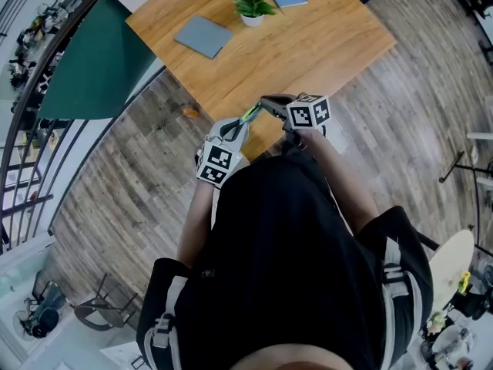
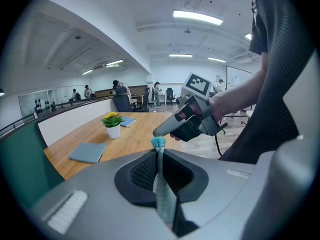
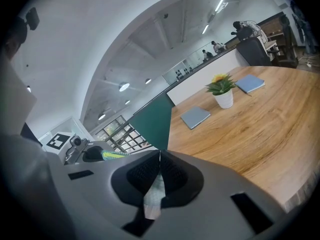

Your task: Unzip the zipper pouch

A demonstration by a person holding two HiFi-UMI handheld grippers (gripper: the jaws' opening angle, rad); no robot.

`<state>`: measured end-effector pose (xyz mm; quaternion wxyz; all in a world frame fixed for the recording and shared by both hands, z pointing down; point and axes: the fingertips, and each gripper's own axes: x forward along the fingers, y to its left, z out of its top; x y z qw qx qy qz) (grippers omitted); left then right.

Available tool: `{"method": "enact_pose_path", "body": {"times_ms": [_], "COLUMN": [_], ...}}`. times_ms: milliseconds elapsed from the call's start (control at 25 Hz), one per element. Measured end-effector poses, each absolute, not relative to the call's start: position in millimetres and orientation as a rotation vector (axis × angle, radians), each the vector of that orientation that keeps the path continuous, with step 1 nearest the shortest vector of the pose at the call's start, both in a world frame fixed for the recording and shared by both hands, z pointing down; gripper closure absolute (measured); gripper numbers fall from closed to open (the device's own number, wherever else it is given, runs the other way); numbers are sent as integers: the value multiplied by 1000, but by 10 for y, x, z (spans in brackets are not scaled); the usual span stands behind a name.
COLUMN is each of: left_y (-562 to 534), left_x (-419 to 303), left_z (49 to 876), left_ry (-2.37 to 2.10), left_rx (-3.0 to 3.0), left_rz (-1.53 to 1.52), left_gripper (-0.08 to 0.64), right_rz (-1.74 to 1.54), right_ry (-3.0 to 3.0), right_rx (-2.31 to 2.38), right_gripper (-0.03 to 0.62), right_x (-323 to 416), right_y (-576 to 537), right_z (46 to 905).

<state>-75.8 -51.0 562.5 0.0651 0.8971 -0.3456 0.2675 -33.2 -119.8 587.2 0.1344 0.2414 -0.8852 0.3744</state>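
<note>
Left gripper (image 2: 159,156): pressed together on teal cloth of the zipper pouch (image 2: 163,189), pinched flat between the pads.
Right gripper (image 3: 160,160): clamped tight on a pale bit at the pouch's other end; cloth or pull tab, unclear.
Place: held up between both grippers, above the near edge of the wooden table (image 1: 331,48).
Handling: likely light, soft and limp; best gripped by end fabric and zipper pull, kept taut.
Long axis: from one gripper to the other, slanting up-right in the head view.
</note>
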Motion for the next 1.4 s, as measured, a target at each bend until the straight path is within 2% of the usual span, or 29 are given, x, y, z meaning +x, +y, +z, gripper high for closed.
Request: {"method": "enact_pose_path", "body": {"times_ms": [1400], "left_y": [-473], "left_x": [-749], "left_z": [5632], "left_ry": [-1009], "left_rx": [2713], "left_rz": [786], "left_gripper": [546], "right_rz": [1057], "right_ry": [-2519], "right_rx": [774], "right_gripper": [586], "right_x": [-143], "right_y": [-1269], "right_z": [6014]}}
